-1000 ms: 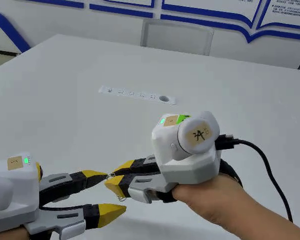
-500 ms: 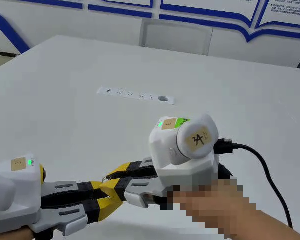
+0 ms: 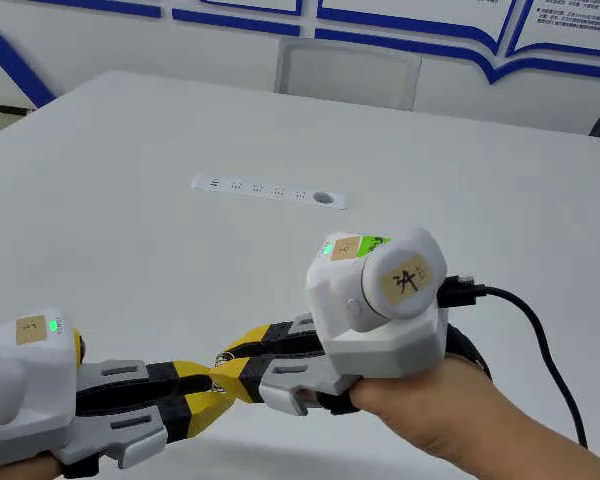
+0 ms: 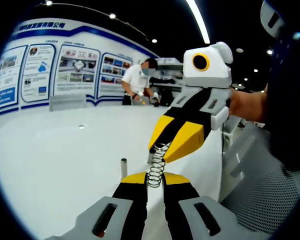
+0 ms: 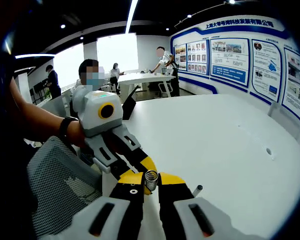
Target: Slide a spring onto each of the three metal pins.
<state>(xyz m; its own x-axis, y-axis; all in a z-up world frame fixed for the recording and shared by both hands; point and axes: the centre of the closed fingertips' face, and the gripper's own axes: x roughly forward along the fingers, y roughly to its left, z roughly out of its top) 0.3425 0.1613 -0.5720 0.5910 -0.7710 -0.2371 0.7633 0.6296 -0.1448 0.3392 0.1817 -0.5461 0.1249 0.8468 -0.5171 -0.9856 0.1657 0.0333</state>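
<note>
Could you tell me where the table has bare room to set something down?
Bare: table left of the power strip, and between it and the grippers. Crowded: near edge, where left gripper and right gripper hold the spring.

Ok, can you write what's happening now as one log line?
left claw: shut on spring | right claw: shut on same spring | pin: standing, no spring

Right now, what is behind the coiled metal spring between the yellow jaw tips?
Left gripper view: white table behind the coiled metal spring, with one short metal pin upright beside it, apart. The right gripper covers whatever is behind the spring's top.
</note>
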